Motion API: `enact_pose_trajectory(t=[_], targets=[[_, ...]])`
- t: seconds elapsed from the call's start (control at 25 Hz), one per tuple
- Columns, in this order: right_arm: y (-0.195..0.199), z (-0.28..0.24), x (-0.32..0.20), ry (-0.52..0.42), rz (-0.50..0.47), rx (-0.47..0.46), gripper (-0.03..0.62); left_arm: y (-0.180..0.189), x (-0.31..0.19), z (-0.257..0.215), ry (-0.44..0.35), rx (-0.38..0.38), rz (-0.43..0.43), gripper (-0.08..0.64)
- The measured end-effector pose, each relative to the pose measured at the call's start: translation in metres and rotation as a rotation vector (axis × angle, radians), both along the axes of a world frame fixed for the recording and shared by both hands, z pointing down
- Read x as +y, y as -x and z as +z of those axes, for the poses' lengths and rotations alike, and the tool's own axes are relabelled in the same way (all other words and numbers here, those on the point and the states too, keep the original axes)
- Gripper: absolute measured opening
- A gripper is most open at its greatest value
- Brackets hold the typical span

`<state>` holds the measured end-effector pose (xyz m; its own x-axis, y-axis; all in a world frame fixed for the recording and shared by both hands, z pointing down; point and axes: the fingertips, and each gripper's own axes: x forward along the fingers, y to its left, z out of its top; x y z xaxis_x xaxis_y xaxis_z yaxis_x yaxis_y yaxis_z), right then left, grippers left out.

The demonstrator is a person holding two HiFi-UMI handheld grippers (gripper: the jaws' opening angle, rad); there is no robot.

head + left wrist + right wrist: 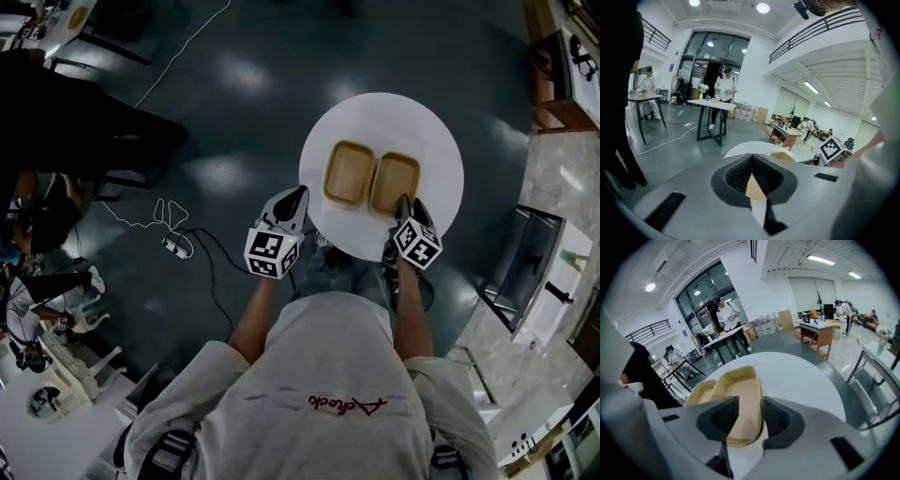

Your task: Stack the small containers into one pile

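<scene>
Two shallow tan containers lie side by side on the round white table: the left one and the right one. My right gripper is at the right container's near end. In the right gripper view it stands open, its jaws astride that container's right wall, one jaw inside and one outside; the other container lies beyond to the left. My left gripper hovers at the table's left edge, shut and empty, with the table and a container ahead.
A white cable and a power strip lie on the dark floor left of the table. A stone counter runs along the right. People stand at black-legged tables farther off in the room.
</scene>
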<state>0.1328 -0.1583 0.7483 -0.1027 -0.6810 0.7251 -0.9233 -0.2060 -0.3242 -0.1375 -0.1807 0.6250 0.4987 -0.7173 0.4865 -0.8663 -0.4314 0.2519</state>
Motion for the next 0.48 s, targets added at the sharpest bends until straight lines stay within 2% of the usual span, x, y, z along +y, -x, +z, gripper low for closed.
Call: enact_pose_trajectory(t=[0.2, 0.32, 0.48], targets=[[-0.008, -0.012, 0.006, -0.021, -0.008, 0.046, 0.150, -0.004, 0.000, -0.001, -0.005, 0.006, 0.000, 0.009], [-0.009, -0.024, 0.006, -0.059, -0.059, 0.091, 0.148, -0.006, 0.001, 0.005, 0.000, 0.002, -0.001, 0.009], [0.003, -0.046, 0.001, -0.128, -0.187, 0.177, 0.056, -0.008, 0.001, 0.014, 0.014, 0.001, -0.004, 0.009]])
